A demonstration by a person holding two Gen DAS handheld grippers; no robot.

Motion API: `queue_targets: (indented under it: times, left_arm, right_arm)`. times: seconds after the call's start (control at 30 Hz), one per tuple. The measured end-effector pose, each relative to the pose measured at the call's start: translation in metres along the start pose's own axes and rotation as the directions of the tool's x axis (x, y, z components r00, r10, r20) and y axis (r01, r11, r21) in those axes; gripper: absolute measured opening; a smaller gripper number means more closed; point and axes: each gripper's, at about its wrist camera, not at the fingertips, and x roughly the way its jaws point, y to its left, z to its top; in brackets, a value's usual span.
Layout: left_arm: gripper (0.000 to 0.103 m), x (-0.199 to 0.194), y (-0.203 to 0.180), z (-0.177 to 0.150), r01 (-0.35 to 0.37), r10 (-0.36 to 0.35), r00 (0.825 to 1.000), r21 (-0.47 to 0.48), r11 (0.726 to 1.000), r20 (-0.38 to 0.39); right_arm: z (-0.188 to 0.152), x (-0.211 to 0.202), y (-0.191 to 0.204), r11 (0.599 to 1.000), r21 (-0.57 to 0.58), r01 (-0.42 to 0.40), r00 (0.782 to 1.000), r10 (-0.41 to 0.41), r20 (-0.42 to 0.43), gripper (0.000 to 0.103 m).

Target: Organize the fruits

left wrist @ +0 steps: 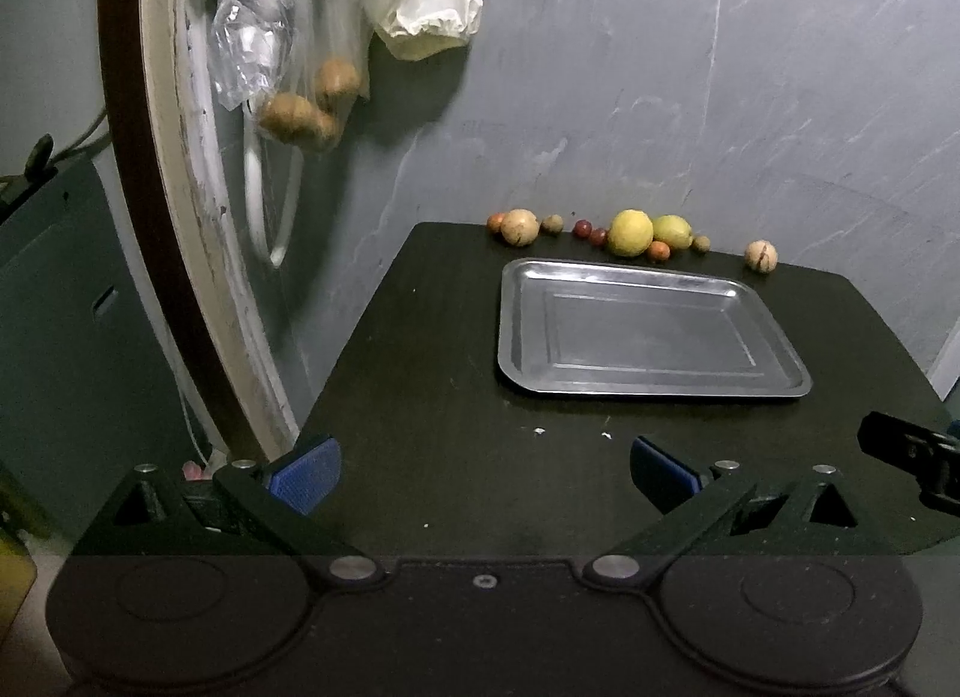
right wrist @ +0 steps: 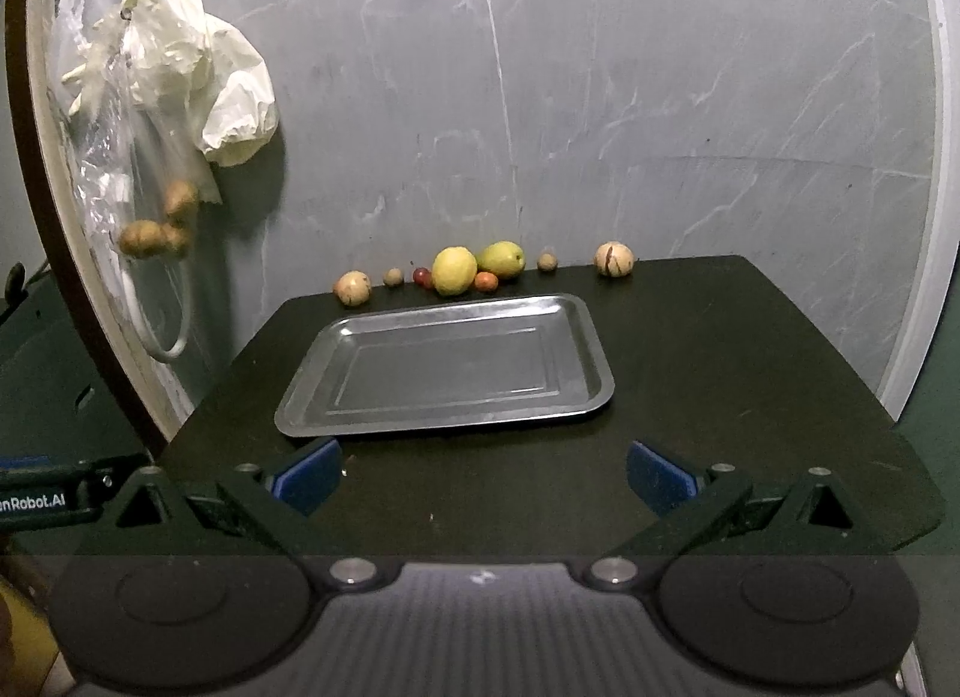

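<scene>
- My left tongs (left wrist: 483,478) are spread wide with nothing between the blue pads, low over the near edge of the table (left wrist: 420,397); my right tongs (right wrist: 483,478) are likewise apart and empty.
- The metal tray (left wrist: 648,331) lies straight ahead of both tongs, bare, between them and the fruit.
- The fruit sits beyond the tray in a loose row along the wall: from my left tongs I see a pale round fruit (left wrist: 519,227) at the far left, two small red ones (left wrist: 590,232), a yellow lemon (left wrist: 630,233) touching a greener one (left wrist: 672,231), a small orange fruit (left wrist: 658,251), and a cracked tan ball (left wrist: 761,256) off to the far right.
- The row's long axis runs left to right across my view; the lemons look nearly round from here, so I can't tell which way their ends point.
- I judge the step is the first reach: I'd pass over the tray, not across its rim, take an end fruit first, close gently around its widest part, and watch that the small neighbours don't roll.
</scene>
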Motion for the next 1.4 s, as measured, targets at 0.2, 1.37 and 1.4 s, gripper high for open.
queue_targets:
  times: [0.2,1.37,1.4]
  left_arm:
    - [0.102,0.018,-0.016,0.01,-0.033,0.033,0.999,-0.016,0.999,-0.02]
    - [0.102,0.117,-0.039,0.116,-0.145,0.13,0.983,-0.111,0.983,-0.126]
    - [0.102,0.122,-0.036,0.119,-0.138,0.124,0.984,-0.108,0.985,-0.128]
  right_arm:
    - [0.01,0.019,-0.013,0.999,-0.018,-0.031,0.999,0.031,-0.023,0.103]
    - [0.076,0.107,-0.066,0.97,-0.071,-0.232,0.971,0.226,-0.077,0.103]
    - [0.077,0.11,-0.063,0.971,-0.07,-0.23,0.971,0.225,-0.079,0.103]
